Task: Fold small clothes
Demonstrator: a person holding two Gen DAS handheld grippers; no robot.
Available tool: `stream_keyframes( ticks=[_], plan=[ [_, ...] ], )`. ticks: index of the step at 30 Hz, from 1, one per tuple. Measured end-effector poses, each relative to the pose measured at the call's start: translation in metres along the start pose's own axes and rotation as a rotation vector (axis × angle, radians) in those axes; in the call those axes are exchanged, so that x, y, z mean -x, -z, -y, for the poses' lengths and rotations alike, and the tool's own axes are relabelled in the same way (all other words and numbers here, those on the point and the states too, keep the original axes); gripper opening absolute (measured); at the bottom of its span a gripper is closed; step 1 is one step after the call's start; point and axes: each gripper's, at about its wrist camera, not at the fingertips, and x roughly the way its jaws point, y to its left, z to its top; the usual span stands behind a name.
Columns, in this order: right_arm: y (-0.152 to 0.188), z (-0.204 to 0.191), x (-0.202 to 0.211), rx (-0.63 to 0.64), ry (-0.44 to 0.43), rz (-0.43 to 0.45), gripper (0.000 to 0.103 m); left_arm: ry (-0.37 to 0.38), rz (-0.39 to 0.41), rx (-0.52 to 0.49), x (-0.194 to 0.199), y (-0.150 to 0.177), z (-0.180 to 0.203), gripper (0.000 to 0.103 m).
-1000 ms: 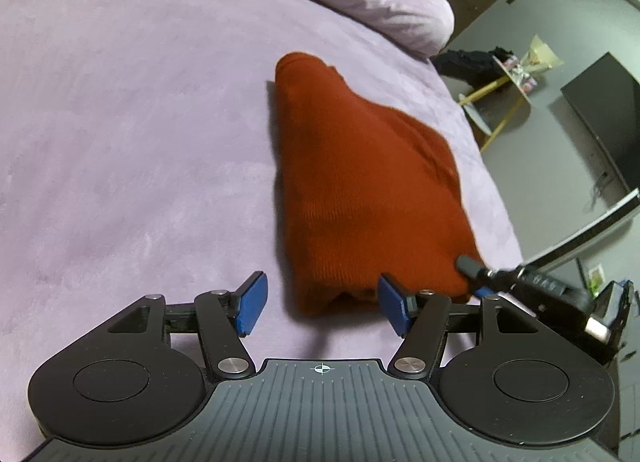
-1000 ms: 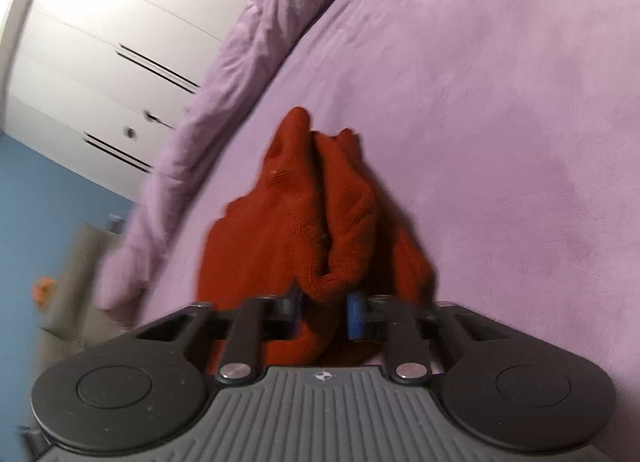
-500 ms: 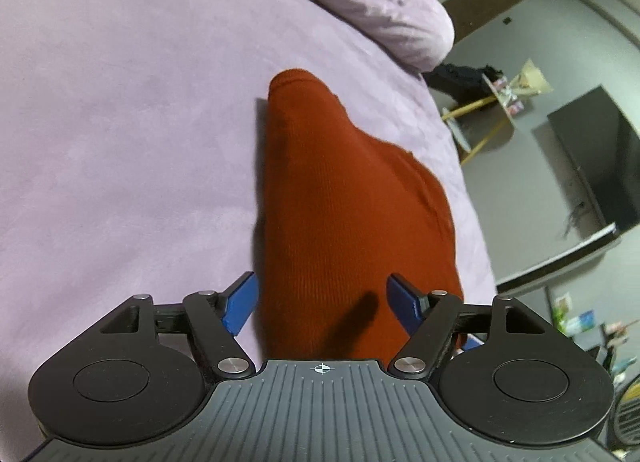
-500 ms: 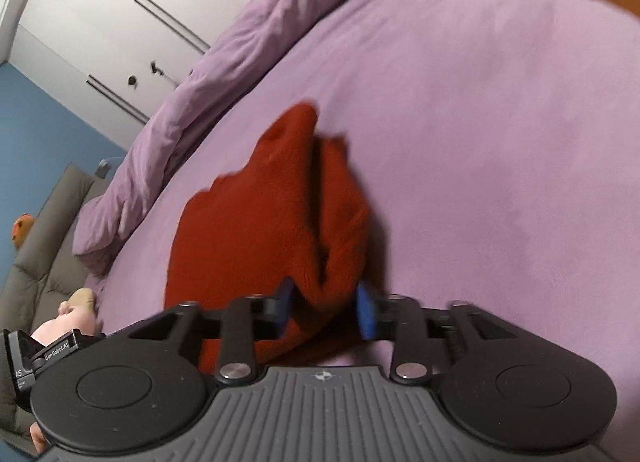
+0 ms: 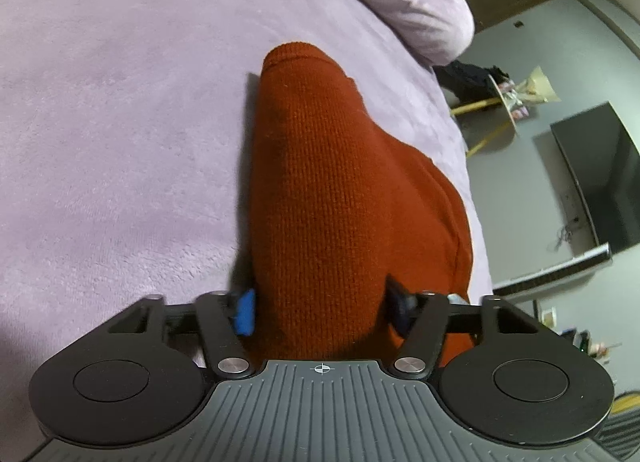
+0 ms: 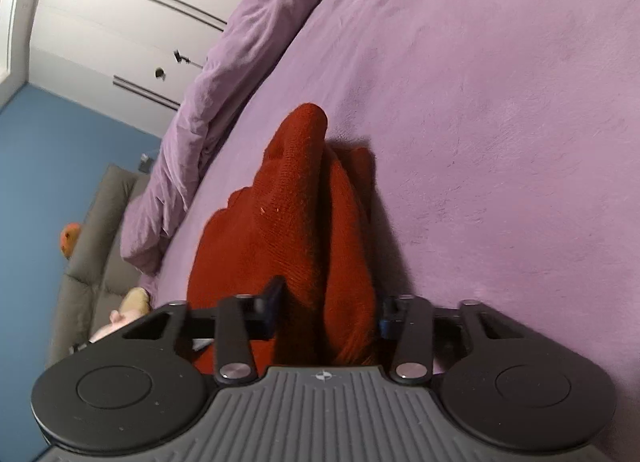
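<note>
Left wrist view: my left gripper (image 5: 322, 308) straddles the near end of the rust knit garment (image 5: 340, 182), which lies folded lengthwise on the lilac bedspread (image 5: 120, 122). The fingers stand fairly wide and have just been closing, with the thick fold between them. The blue pad (image 5: 245, 312) on one side sits against the cloth edge; I cannot tell whether both pads press yet. Risk here: the bundle is bulky, so a bite that takes only the top layer would let the lower layers sag out and undo the fold when lifted. Against the earlier frames, the garment fills far more of this view, the fingers are in over its end instead of short of it, and the other gripper no longer shows at the right.

Right wrist view: my right gripper (image 6: 328, 308) is narrower, its fingers just been closing around two upright ridges of the same garment (image 6: 304, 222). Contact looks close on both sides, firm pinch unclear. Risk: the two hands pulling unevenly would twist the fold, or drag the soft bedspread. Earlier the fingers pinched one thin ridge; now they span more cloth.
</note>
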Motion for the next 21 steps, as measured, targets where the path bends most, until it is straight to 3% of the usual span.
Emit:
stream_keyframes(
  ticks=[3, 8, 11, 14, 16, 18, 21],
  plan=[
    [0.006, -0.002, -0.003, -0.04, -0.024, 0.018, 0.029, 0.03, 0.019, -0.002, 0.011, -0.003, 0.002, 0.051],
    [0.018, -0.016, -0.004, -0.11, -0.132, -0.001, 0.028, 0.058, 0.057, -0.062, 0.057, -0.004, 0.011, 0.049],
    [0.041, -0.037, -0.018, -0.086, -0.16, -0.086, 0.028, -0.018, 0.07, -0.13, 0.1, 0.008, 0.006, 0.05],
    [0.078, -0.058, -0.031, -0.036, -0.166, -0.182, 0.029, -0.171, 0.059, -0.193, 0.134, 0.029, -0.013, 0.055],
    [0.101, -0.071, -0.032, 0.017, -0.12, -0.198, 0.041, -0.27, 0.049, -0.188, 0.146, 0.039, -0.028, 0.059],
    [0.112, -0.081, -0.027, 0.022, -0.025, -0.168, 0.047, -0.283, 0.091, -0.191, 0.162, 0.042, -0.032, 0.06],
    [0.116, -0.114, 0.001, 0.134, 0.156, 0.008, 0.047, -0.331, 0.202, -0.211, 0.178, 0.038, -0.015, 0.058]
  ],
)
